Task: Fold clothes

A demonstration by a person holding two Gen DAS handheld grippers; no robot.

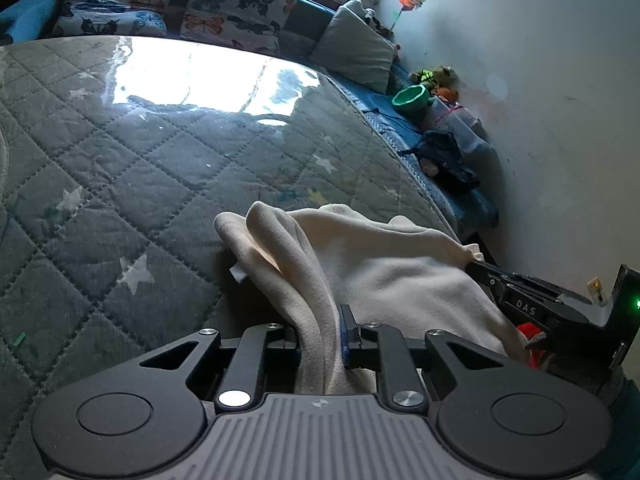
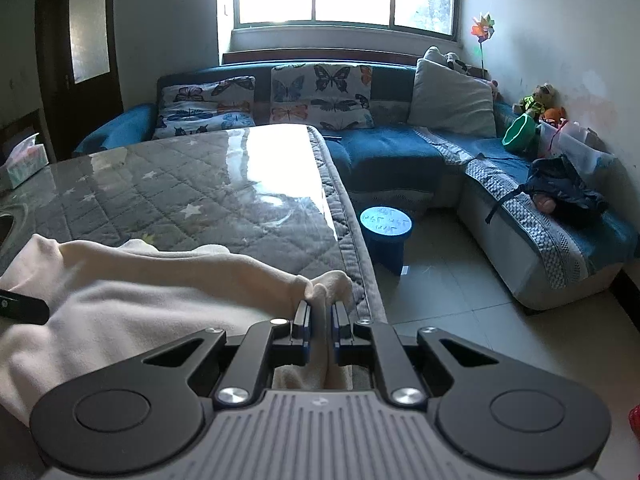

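Observation:
A cream fleece garment (image 1: 384,264) lies bunched at the near edge of a table covered with a grey quilted star cloth (image 1: 120,168). My left gripper (image 1: 320,332) is shut on a fold of the garment, which runs up between its fingers. My right gripper (image 2: 320,320) is shut on another bunched edge of the same garment (image 2: 140,304), near the table's right edge (image 2: 352,240). The right gripper (image 1: 480,266) also shows at the right of the left wrist view, gripping the cloth. The left gripper's tip pokes in at the left of the right wrist view.
A blue L-shaped sofa (image 2: 400,148) with butterfly cushions (image 2: 320,96) stands behind and right of the table. A blue round stool (image 2: 386,228) sits on the tiled floor beside the table. A green bowl (image 2: 518,132), toys and dark clothing (image 2: 560,188) lie on the sofa. A tissue box (image 2: 24,160) is at left.

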